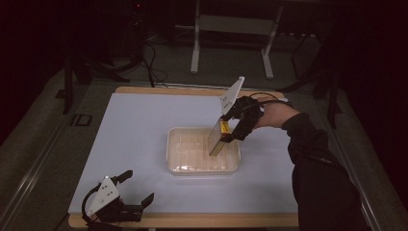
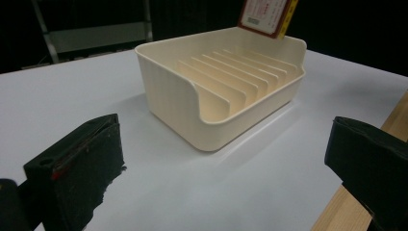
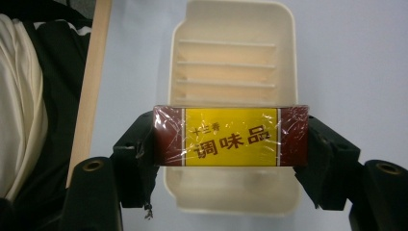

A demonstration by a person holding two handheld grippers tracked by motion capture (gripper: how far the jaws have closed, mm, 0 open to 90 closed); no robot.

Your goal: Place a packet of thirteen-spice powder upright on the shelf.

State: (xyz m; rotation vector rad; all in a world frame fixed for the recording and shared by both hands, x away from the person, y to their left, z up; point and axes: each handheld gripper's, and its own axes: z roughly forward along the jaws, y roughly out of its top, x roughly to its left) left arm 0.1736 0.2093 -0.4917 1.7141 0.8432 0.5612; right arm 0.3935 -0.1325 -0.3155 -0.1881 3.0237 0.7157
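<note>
A cream plastic rack tray (image 1: 179,144) with several dividers stands at the middle of the white table. My right gripper (image 1: 226,137) is shut on a flat box (image 1: 217,139) with a yellow and dark red label, and holds it on edge above the tray's right part. In the right gripper view the box (image 3: 231,136) is clamped between the two jaws over the tray (image 3: 284,57). My left gripper (image 1: 137,187) rests open at the table's front left corner. Its view looks at the tray (image 2: 168,91), with the box's lower corner (image 2: 264,17) above the far rim.
The white table top (image 1: 139,125) has a wooden edge (image 1: 192,220) along the front. A metal stand (image 1: 233,24) sits on the floor beyond the table. The person's dark sleeve (image 1: 322,178) reaches in from the right.
</note>
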